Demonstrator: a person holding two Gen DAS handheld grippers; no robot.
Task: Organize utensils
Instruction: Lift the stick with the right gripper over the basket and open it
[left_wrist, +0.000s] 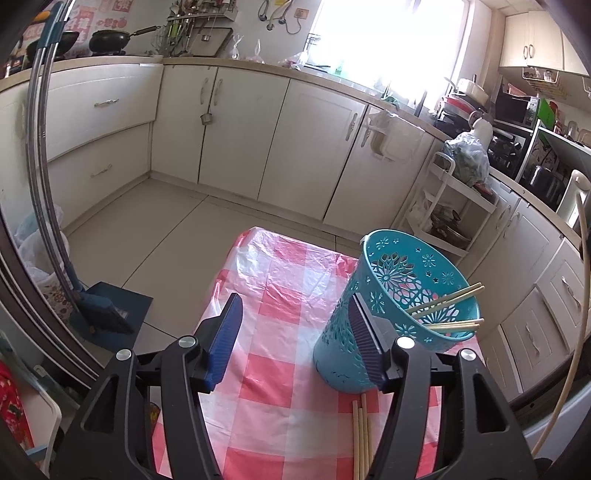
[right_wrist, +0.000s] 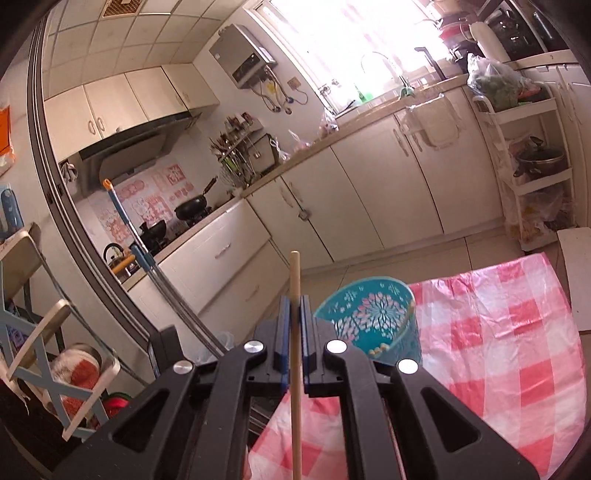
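A teal perforated utensil holder (left_wrist: 399, 306) stands on the red-and-white checked tablecloth (left_wrist: 280, 295), with several wooden chopsticks (left_wrist: 448, 301) leaning inside it. More chopsticks (left_wrist: 361, 439) lie on the cloth in front of it. My left gripper (left_wrist: 295, 332) is open, its right finger just in front of the holder's near side. My right gripper (right_wrist: 294, 310) is shut on a single wooden chopstick (right_wrist: 294, 280), held above the table to the left of the holder (right_wrist: 373, 317), whose inside shows chopstick tips.
A broom and dustpan (left_wrist: 107, 314) stand on the floor left of the table. Kitchen cabinets (left_wrist: 258, 140) run along the far wall. A white shelf cart (left_wrist: 454, 206) with pots stands at the right. A folding chair (right_wrist: 40, 295) is at the left.
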